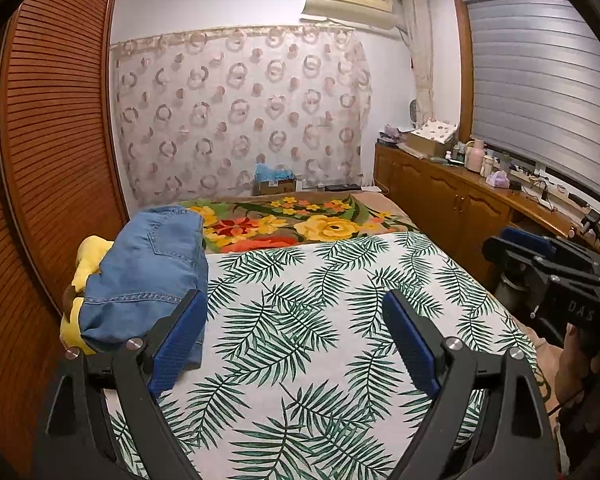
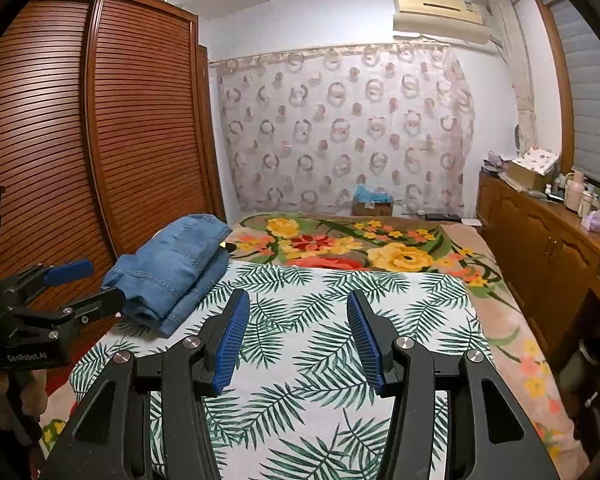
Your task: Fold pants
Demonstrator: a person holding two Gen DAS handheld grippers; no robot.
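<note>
The palm-leaf sheet on the bed lies bare across its middle and right side, open ground for a gripper to pass. Its left edge is blocked by the folded jeans, which sit stacked over a yellow plush toy close against the louvered wardrobe doors, leaving little room on that side. Beyond the sheet, the floral blanket is open up to a cardboard box at the curtain. To the right, the wooden cabinet hems in a narrow aisle.
</note>
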